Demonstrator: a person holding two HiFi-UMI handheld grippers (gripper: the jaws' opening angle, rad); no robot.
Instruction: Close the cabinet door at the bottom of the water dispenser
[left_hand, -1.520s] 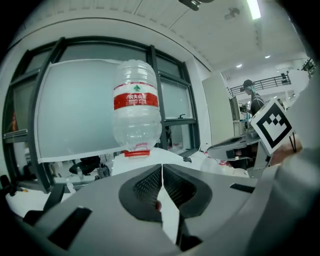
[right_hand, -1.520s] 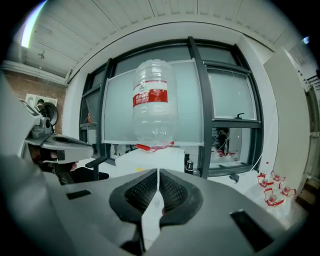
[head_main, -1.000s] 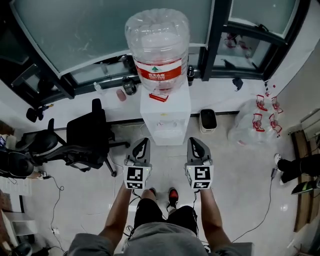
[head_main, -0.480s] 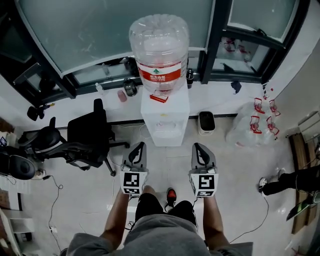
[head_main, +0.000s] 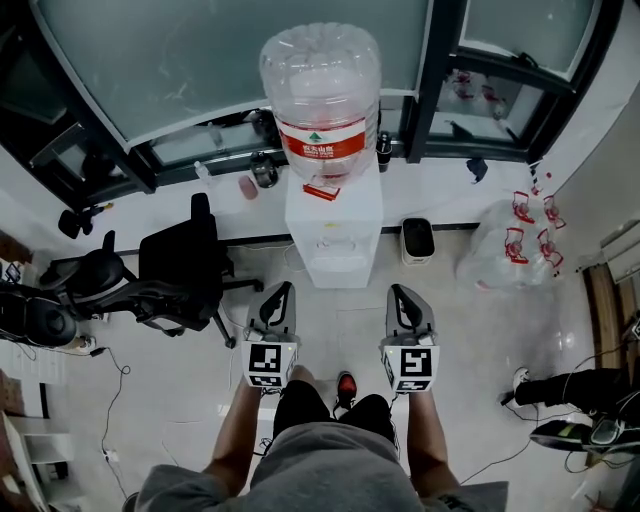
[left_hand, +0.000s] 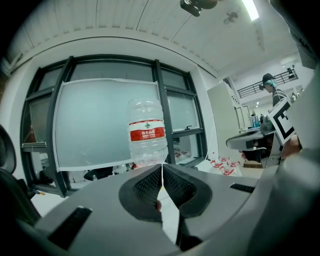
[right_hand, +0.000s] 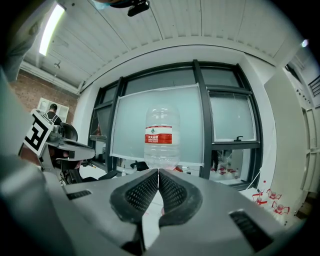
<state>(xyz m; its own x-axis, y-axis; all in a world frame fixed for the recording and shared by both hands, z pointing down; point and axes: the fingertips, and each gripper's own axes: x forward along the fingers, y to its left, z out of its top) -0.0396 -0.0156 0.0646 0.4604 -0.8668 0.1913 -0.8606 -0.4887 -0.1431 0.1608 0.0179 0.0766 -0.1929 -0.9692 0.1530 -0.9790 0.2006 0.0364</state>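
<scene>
The water dispenser (head_main: 335, 225) stands at twelve o'clock, apart from both claws; its cabinet door is hidden. Both the left claw (head_main: 282, 292) and right claw (head_main: 400, 294) are pinched shut, empty. A hard shove could rock the top-heavy bottle (head_main: 320, 90).

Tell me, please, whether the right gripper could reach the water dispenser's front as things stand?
Probably yes: the right gripper faces the water dispenser with only bare floor between them; the office chair stands aside.
</scene>
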